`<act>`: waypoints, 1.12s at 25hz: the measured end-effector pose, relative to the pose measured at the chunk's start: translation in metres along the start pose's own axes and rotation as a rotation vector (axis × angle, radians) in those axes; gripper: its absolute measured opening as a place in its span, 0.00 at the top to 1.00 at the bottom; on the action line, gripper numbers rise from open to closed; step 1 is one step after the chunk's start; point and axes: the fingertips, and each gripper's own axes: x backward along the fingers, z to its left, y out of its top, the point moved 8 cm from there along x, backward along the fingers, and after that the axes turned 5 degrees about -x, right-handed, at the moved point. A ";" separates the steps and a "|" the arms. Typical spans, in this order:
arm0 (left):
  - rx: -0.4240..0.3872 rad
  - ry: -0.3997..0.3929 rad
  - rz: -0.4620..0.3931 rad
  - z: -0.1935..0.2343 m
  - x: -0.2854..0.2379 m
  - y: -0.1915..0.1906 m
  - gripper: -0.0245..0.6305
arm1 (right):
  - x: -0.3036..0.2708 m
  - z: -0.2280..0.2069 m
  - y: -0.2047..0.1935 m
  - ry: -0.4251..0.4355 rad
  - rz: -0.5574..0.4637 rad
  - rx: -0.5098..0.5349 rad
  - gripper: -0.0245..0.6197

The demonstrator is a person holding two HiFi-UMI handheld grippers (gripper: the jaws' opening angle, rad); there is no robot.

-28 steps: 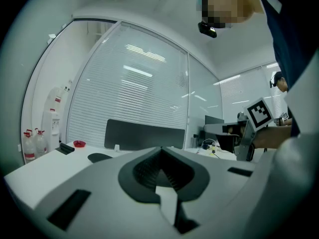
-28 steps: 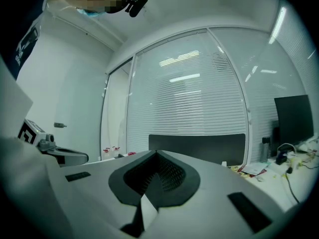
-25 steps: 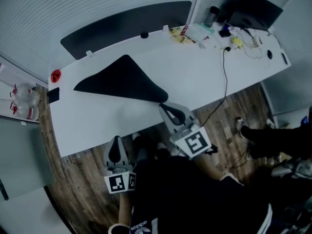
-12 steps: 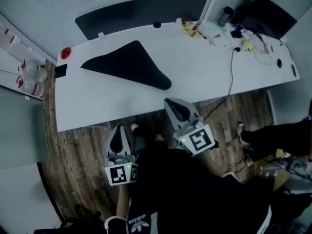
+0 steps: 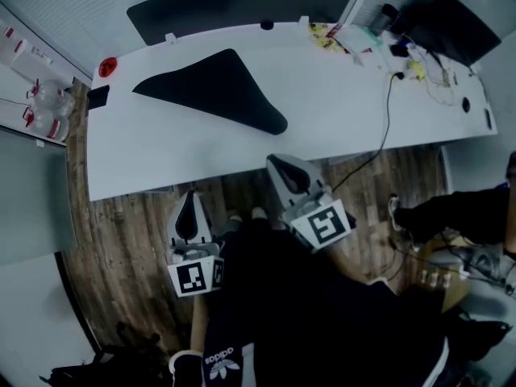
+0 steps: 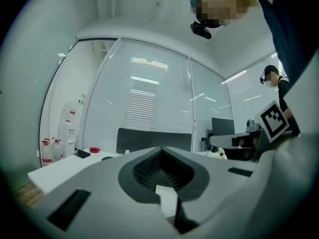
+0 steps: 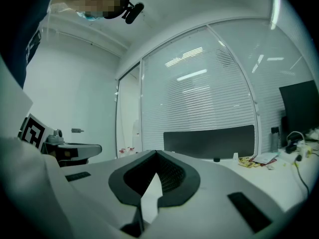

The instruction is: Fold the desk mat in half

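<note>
The black desk mat [image 5: 218, 92] lies on the white desk [image 5: 339, 111], folded over into a pointed, triangle-like shape with its rounded corner toward the near edge. Both grippers hang over the wooden floor in front of the desk, apart from the mat. My right gripper [image 5: 274, 163] is shut and holds nothing; in the right gripper view its jaws [image 7: 155, 153] meet at the tip. My left gripper [image 5: 190, 195], further left and lower, is also shut and holds nothing, its jaws closed in the left gripper view [image 6: 160, 149].
A red object [image 5: 107, 65] and a dark flat item [image 5: 98, 95] sit at the desk's left end. A monitor [image 5: 461, 32], small clutter and a cable [image 5: 385, 131] occupy the right end. Bottles [image 5: 44, 103] stand on the left. A person's legs [image 5: 459, 214] are at right.
My right gripper has drawn back from the mat's near corner, off the desk edge and over the floor. The left gripper has shifted slightly. The mat lies where it was.
</note>
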 end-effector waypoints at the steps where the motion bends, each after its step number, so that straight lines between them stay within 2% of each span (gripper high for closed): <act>1: 0.001 0.000 0.005 0.003 0.000 -0.001 0.96 | -0.002 0.003 -0.002 0.003 0.010 -0.004 0.96; 10: -0.009 -0.049 0.024 0.032 -0.004 0.000 0.96 | -0.022 0.032 -0.028 0.027 0.106 -0.018 0.96; 20: -0.013 -0.113 0.058 0.041 -0.017 -0.013 0.96 | -0.040 0.040 -0.045 0.034 0.144 -0.064 0.96; 28: -0.023 -0.125 0.072 0.048 -0.027 -0.019 0.96 | -0.055 0.039 -0.048 0.036 0.151 -0.047 0.96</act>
